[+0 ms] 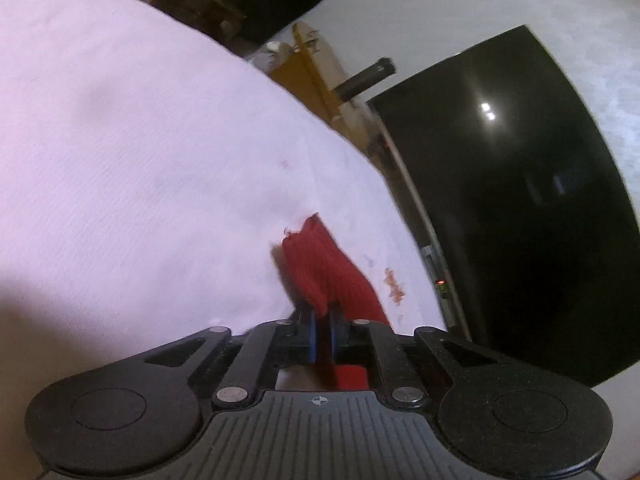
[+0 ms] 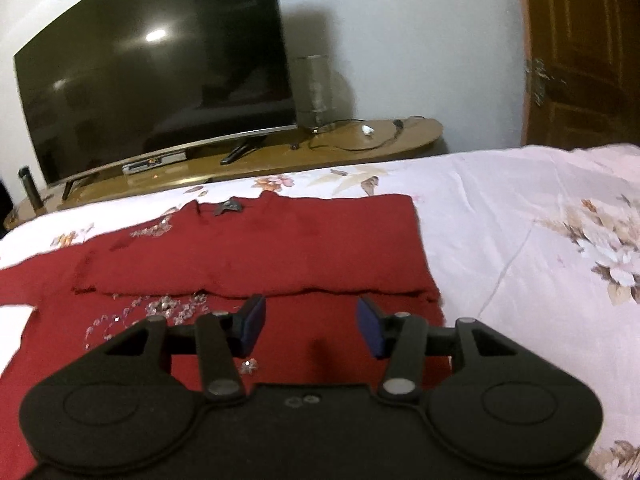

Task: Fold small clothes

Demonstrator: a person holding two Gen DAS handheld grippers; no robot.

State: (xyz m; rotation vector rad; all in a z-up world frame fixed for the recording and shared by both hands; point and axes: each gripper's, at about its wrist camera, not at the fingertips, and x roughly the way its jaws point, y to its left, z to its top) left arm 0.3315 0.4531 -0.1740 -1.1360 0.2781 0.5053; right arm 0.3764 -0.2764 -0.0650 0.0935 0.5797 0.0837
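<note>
broadly, item by item, largest first:

bedsheet (image 2: 500,208): pale, floral print, covers the bed; serves as the folding surface; soft underlay, so anything pressed on it sinks a little

television (image 2: 160,72): dark screen, off, on a wooden stand (image 2: 360,140) behind the bed; no brand mark readable on it

red garment (image 2: 280,248): small knitted top, dark red, lies flat on the bedsheet in front of the right gripper; its far part is already doubled over, leaving a folded edge running across just ahead of the fingertips; clear beads or sequins sewn on the left front. judged light, limp and slightly stretchy, ribbed knit so not slippery; it will sag and drag if lifted by one point. best taken at an edge or corner, through both layers, well clear of the beadwork, which may snag or tear off

right gripper (image 2: 311,322): jaws spread, nothing between the blue pads; hovers low over the near part of the garment

left gripper (image 1: 322,322): jaws pressed together, pinching a bunched fold of the red knit, which stands up from the fingertips over the bedsheet

writing: none legible anywhere; a small box under the television shows markings too blurred to read; no tag or label visible on the garment
</note>
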